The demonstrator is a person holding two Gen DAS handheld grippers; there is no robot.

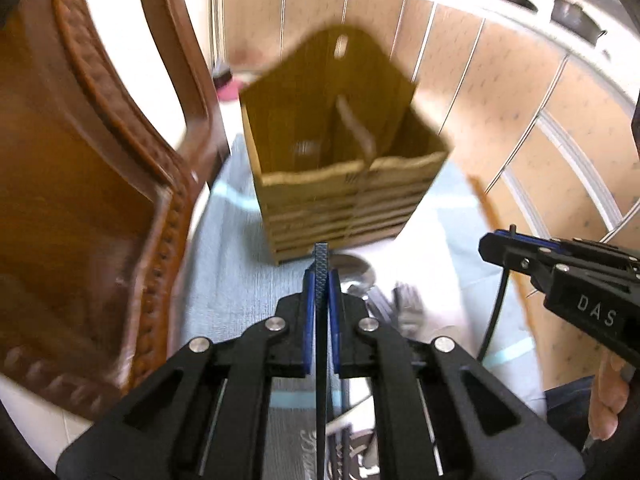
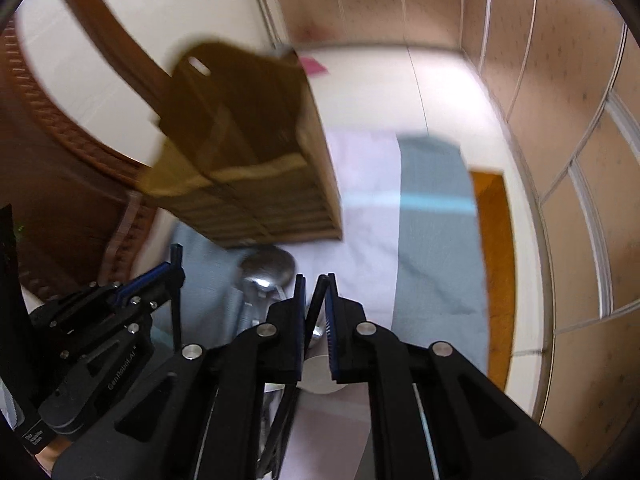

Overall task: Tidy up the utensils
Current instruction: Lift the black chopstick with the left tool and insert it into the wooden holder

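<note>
A wooden utensil caddy (image 1: 344, 168) with two compartments and a tall back handle stands on a cloth-covered table; it also shows in the right wrist view (image 2: 256, 168). My left gripper (image 1: 322, 276) is shut on a thin dark utensil handle (image 1: 321, 260) with a textured tip, held upright just in front of the caddy. My right gripper (image 2: 316, 284) is shut on another thin dark utensil handle (image 2: 310, 312); it also shows in the left wrist view (image 1: 512, 252). A metal spoon (image 1: 356, 276) and other cutlery (image 1: 408, 308) lie on the cloth below; the spoon shows in the right wrist view (image 2: 268, 268).
A carved wooden chair (image 1: 100, 184) stands close on the left. The grey-and-white cloth (image 2: 432, 216) covers the table, whose wooden edge (image 2: 492, 248) shows at the right. Tiled floor (image 1: 520, 92) lies beyond.
</note>
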